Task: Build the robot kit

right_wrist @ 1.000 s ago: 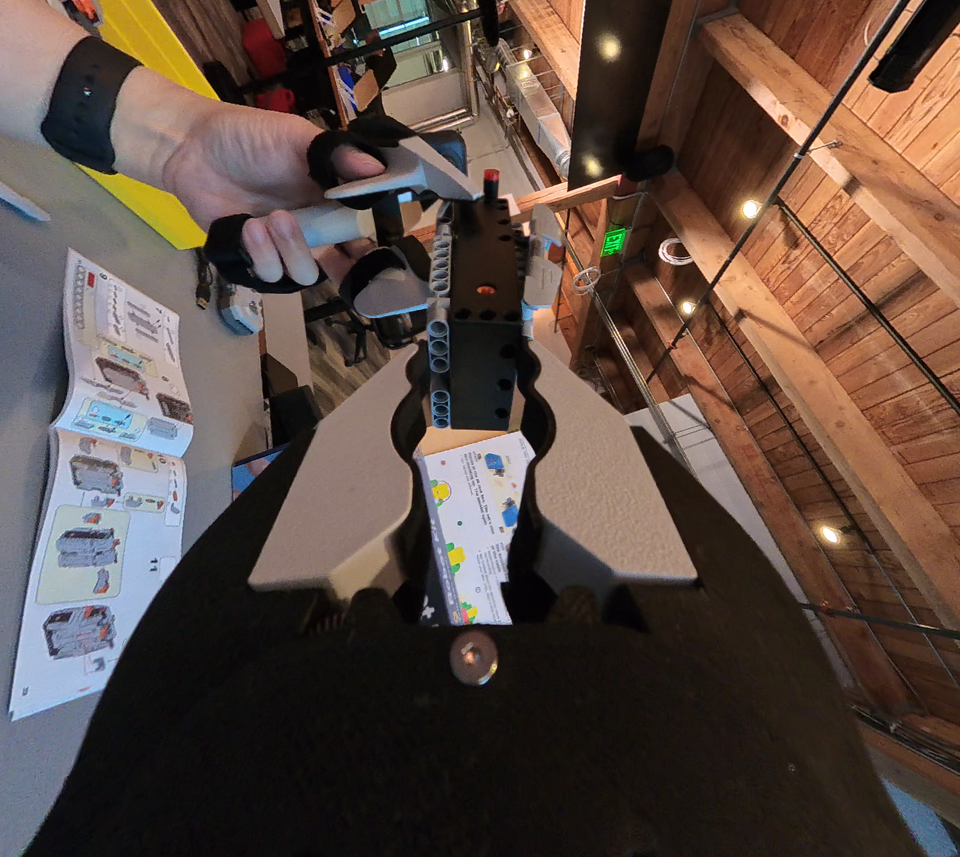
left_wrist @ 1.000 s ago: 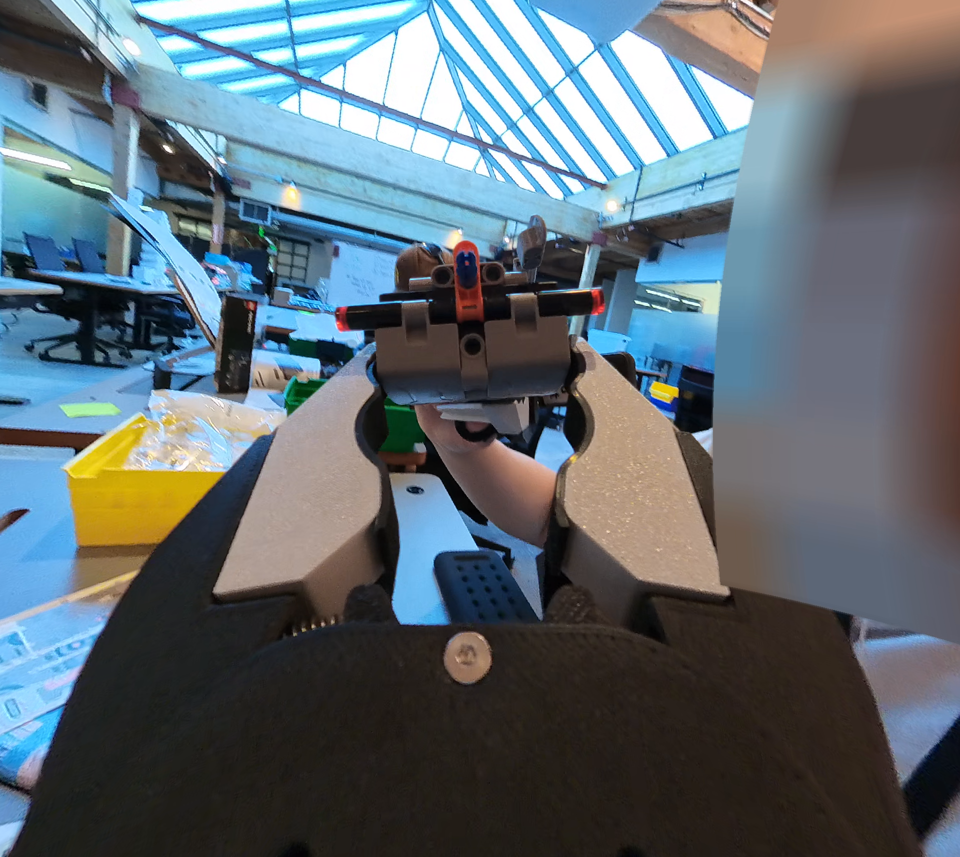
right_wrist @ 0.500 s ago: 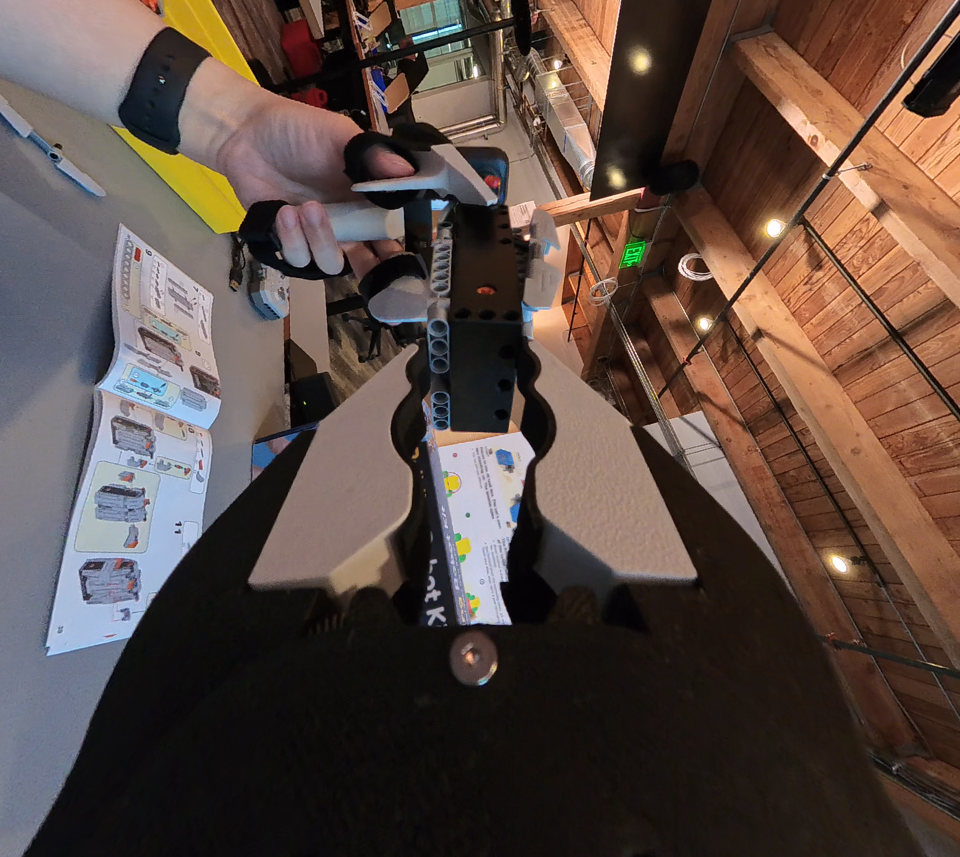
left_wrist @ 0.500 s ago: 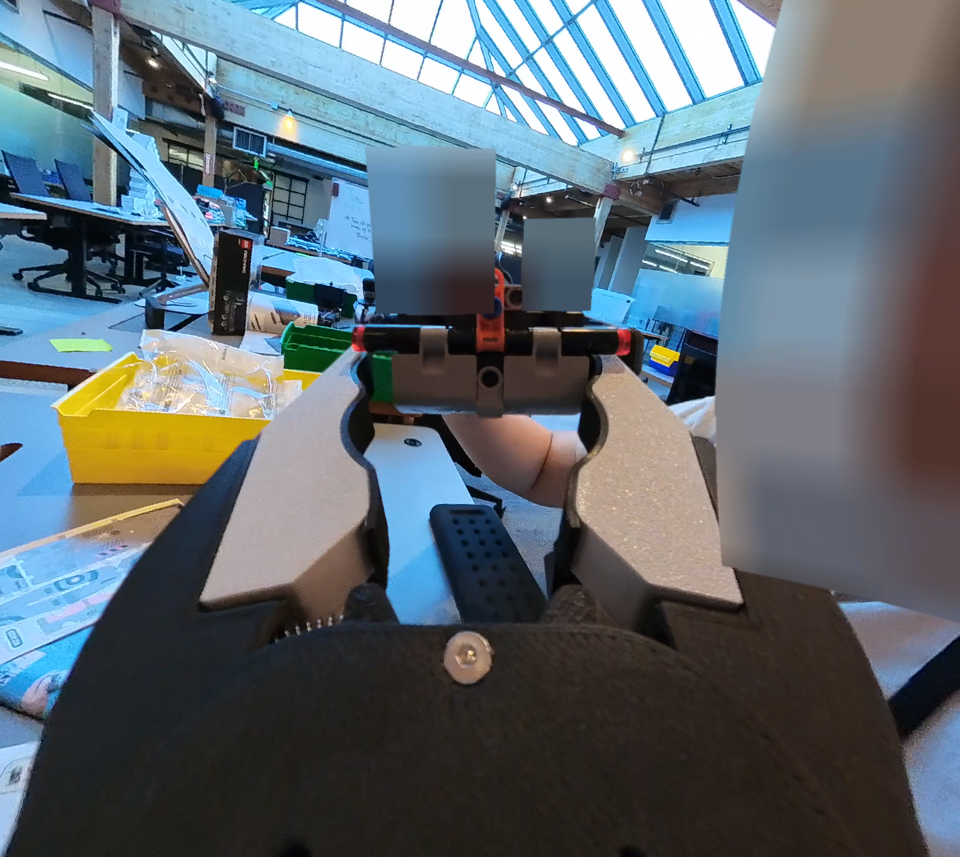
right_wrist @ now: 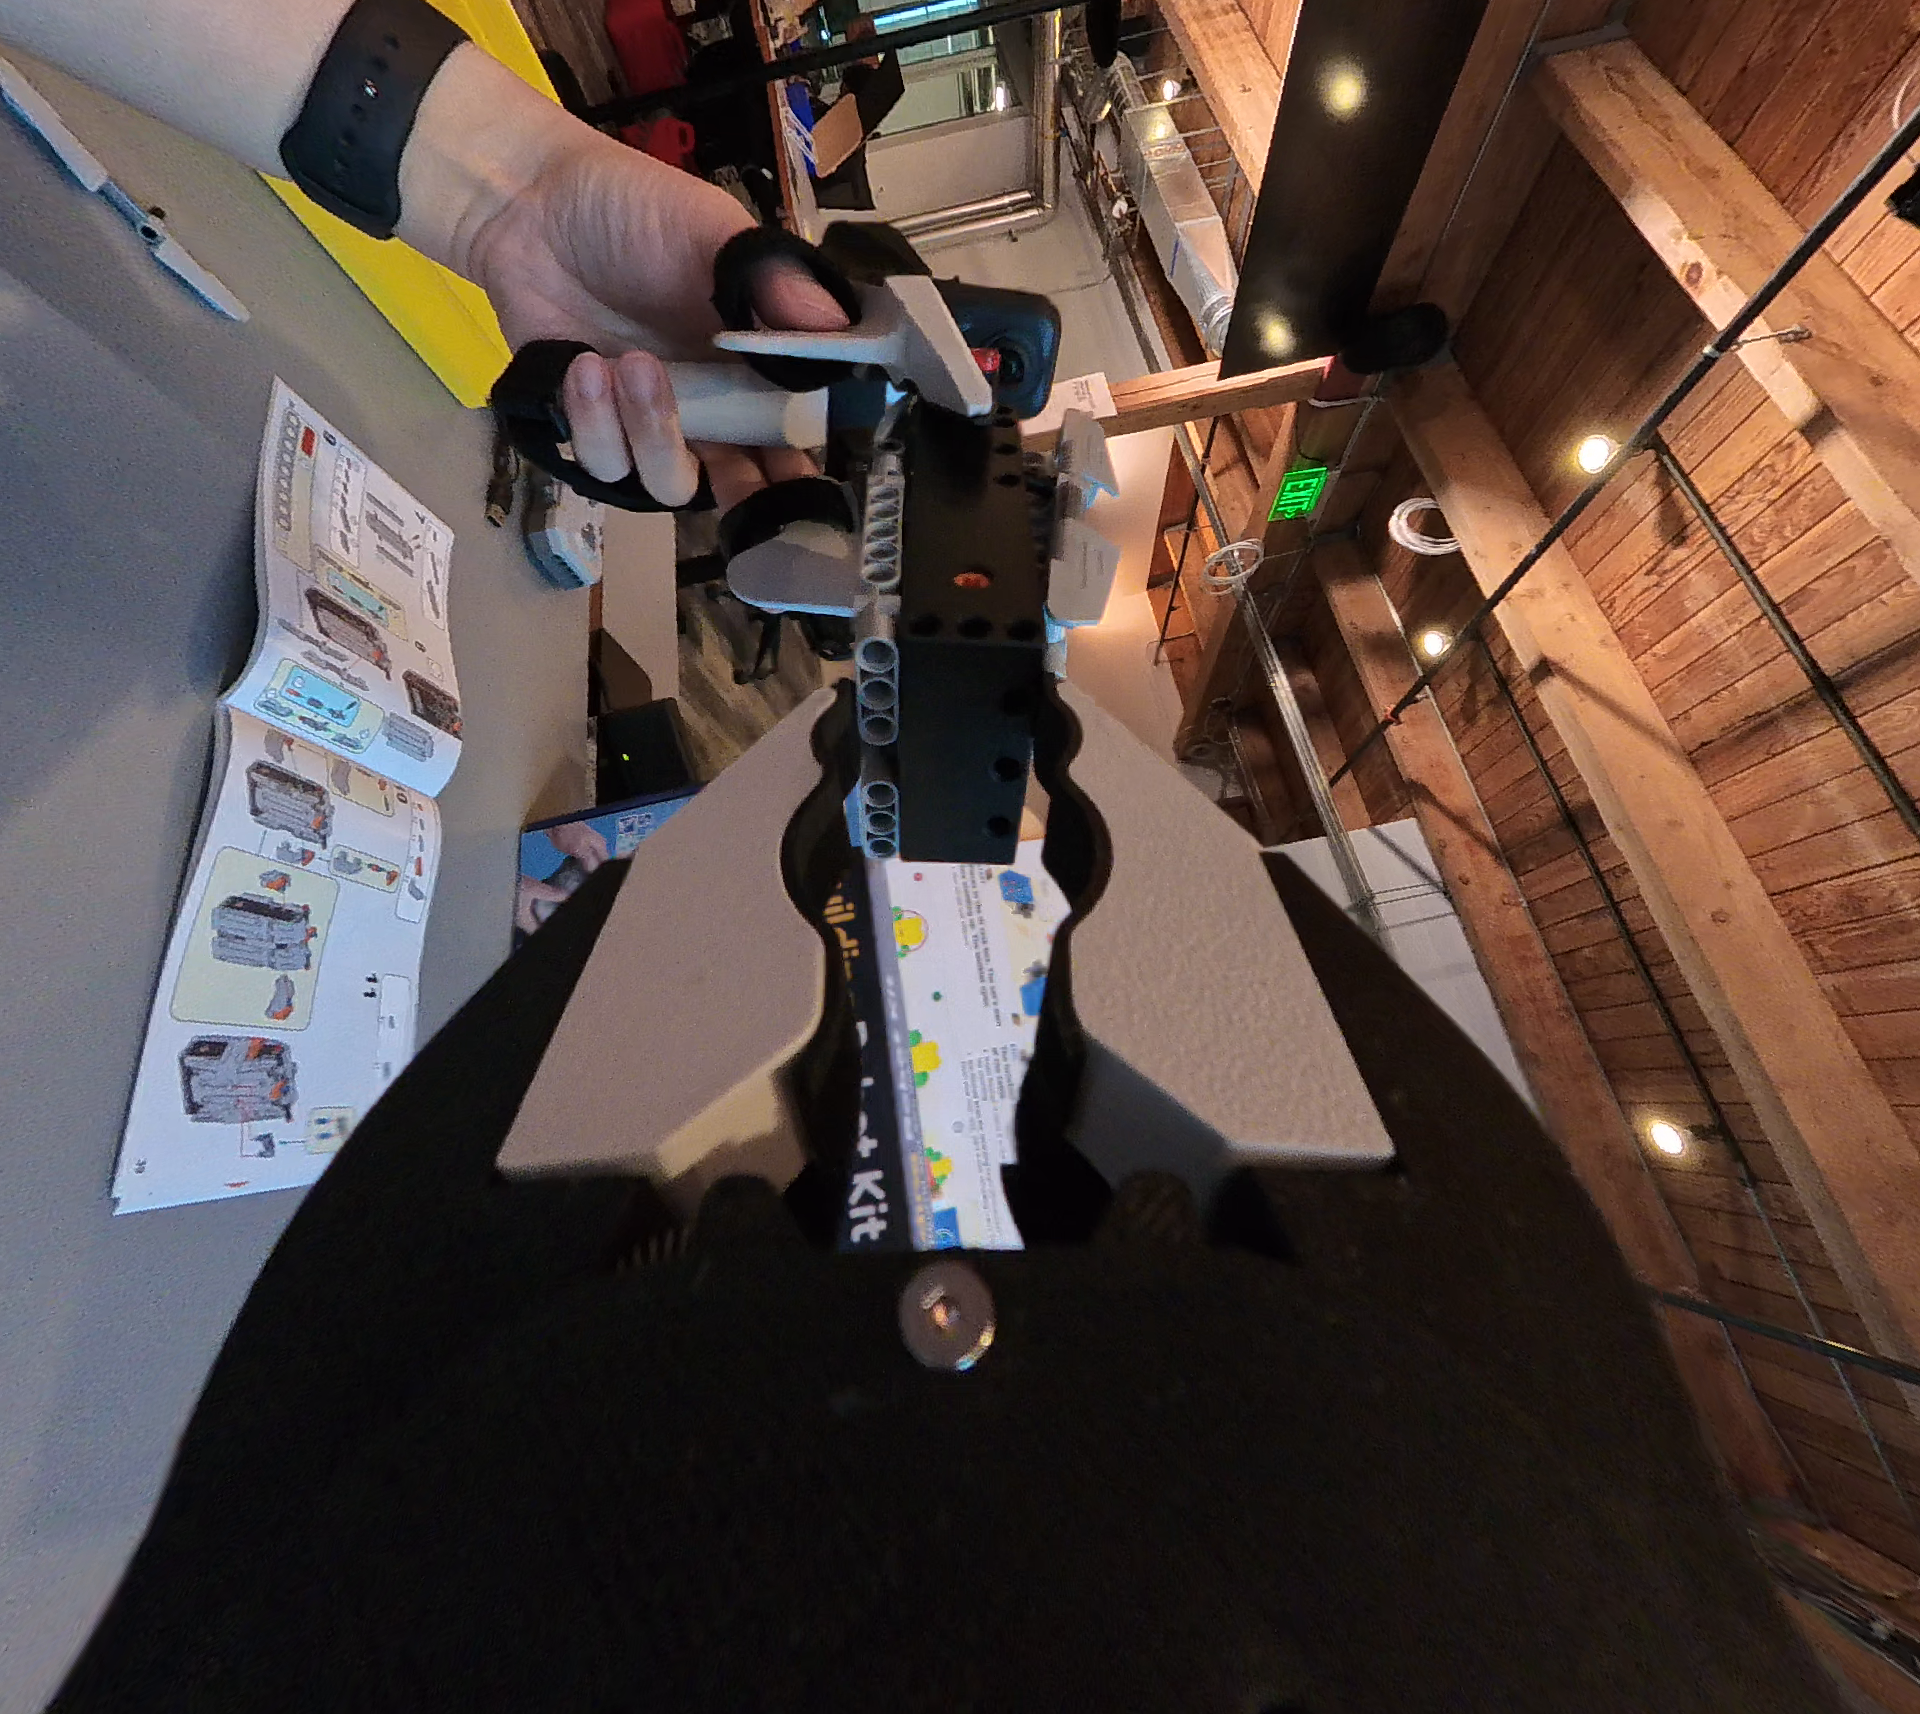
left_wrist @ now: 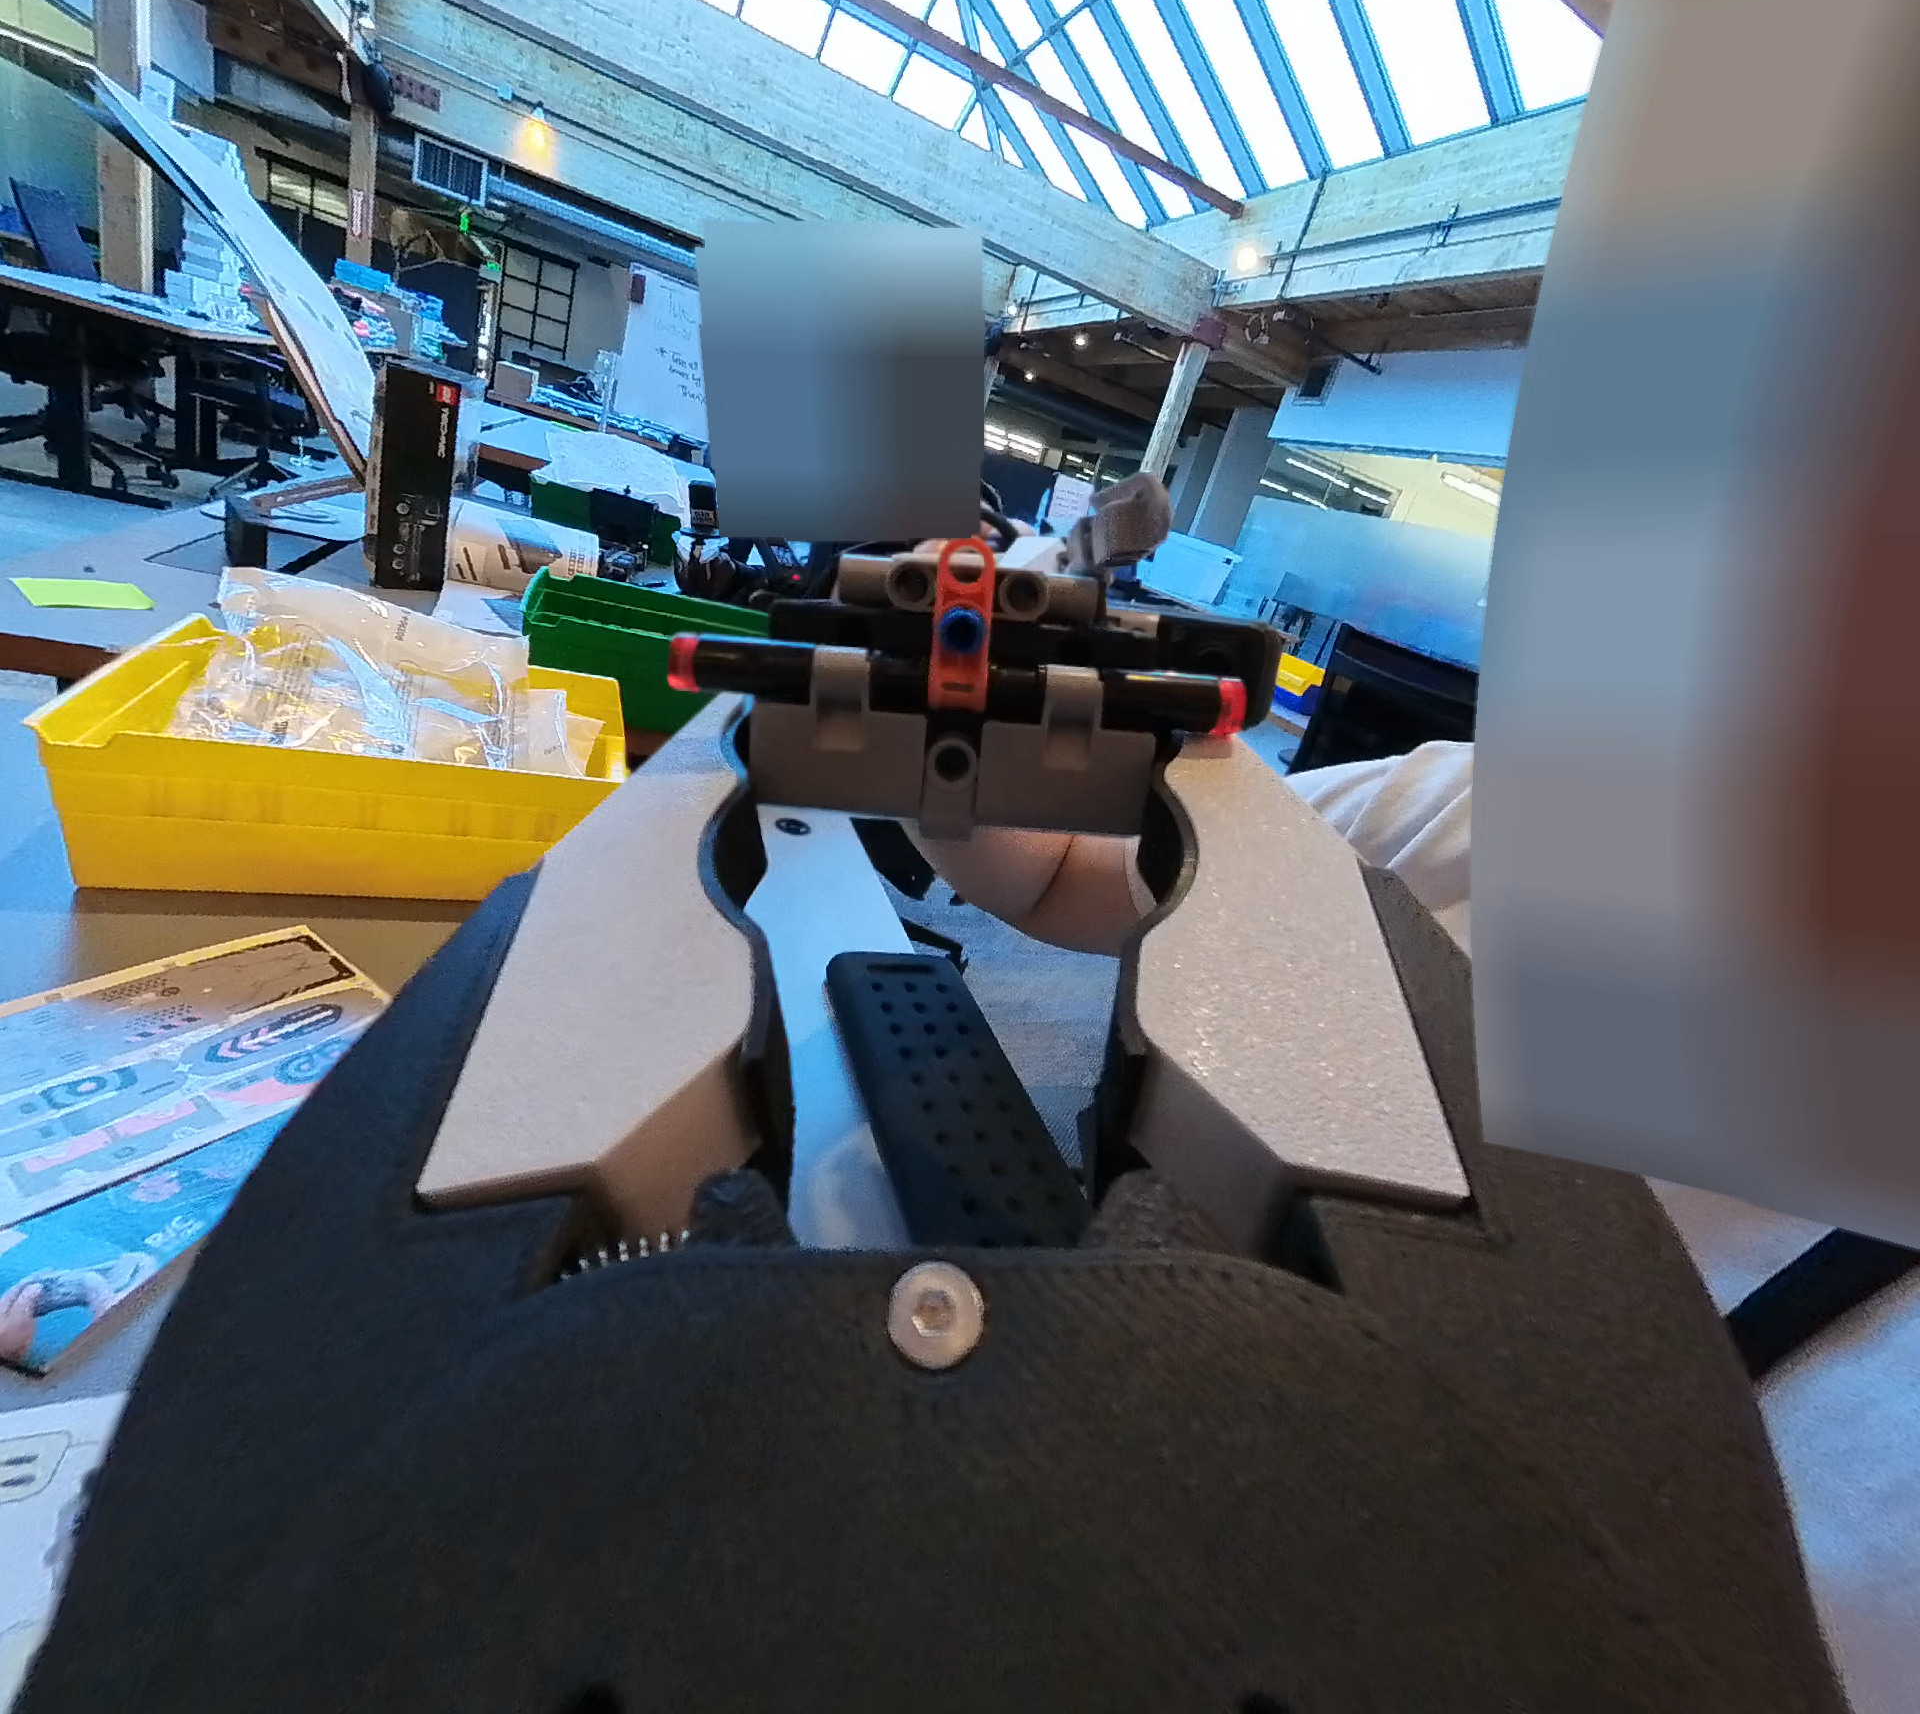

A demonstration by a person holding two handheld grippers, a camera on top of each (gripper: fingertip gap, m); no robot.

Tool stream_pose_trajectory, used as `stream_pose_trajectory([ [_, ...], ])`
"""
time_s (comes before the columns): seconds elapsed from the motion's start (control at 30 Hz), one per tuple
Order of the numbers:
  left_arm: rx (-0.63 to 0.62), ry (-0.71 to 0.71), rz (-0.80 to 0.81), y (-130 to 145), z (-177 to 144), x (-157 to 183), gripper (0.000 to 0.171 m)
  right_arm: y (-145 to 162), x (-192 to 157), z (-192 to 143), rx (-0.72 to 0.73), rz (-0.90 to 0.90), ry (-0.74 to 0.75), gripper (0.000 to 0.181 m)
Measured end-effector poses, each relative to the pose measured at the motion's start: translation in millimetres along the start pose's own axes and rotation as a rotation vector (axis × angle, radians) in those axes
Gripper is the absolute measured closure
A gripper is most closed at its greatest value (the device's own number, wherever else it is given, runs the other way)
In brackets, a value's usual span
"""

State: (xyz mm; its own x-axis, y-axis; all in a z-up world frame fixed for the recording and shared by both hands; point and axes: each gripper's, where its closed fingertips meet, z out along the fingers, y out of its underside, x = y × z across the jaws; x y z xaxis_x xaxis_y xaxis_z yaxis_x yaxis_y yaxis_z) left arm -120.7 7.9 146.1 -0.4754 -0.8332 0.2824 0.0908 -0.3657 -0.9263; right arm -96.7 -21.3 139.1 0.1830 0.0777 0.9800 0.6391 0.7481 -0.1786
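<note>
While both tongs grip one brick-built model [left_wrist: 951, 708] held up above the table [left_wrist: 62, 926], each pair of fingers is closed against its sides. The left tongs [left_wrist: 951, 781] clamp the grey lower block across its width, under a black axle with red tips and an orange connector with a blue pin. The right tongs [right_wrist: 951, 760] pinch the black perforated body and its grey hole-beam, seen end-on.

A bare hand [right_wrist: 613, 282] with a black wristband [right_wrist: 364, 106] grasps the left tool's handle and trigger, finger loops around the digits, the forearm reaching in from the table's far side.

Printed matter lies around: an open instruction booklet [right_wrist: 301, 812] with building diagrams flat on the table, a printed box [right_wrist: 935, 1041] under the right tongs, a colourful sheet [left_wrist: 156, 1093] at the near left edge. A yellow bin [left_wrist: 291, 823] of clear bags sits beyond, with a green bin [left_wrist: 623, 636] and an upright black carton [left_wrist: 410, 480] behind it.
</note>
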Motion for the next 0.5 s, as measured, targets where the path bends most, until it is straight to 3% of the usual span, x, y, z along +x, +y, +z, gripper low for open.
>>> stream_pose_trajectory([
  [0.27,0.033,0.113,0.086,-6.0,10.8,30.7,0.093,-14.3,6.7,-12.7,0.069,-0.052,0.097,0.149],
  [0.5,-0.008,0.029,0.133,-4.0,19.4,32.2,0.089,-20.8,6.3,-20.0,0.095,-0.037,0.112,0.149],
])
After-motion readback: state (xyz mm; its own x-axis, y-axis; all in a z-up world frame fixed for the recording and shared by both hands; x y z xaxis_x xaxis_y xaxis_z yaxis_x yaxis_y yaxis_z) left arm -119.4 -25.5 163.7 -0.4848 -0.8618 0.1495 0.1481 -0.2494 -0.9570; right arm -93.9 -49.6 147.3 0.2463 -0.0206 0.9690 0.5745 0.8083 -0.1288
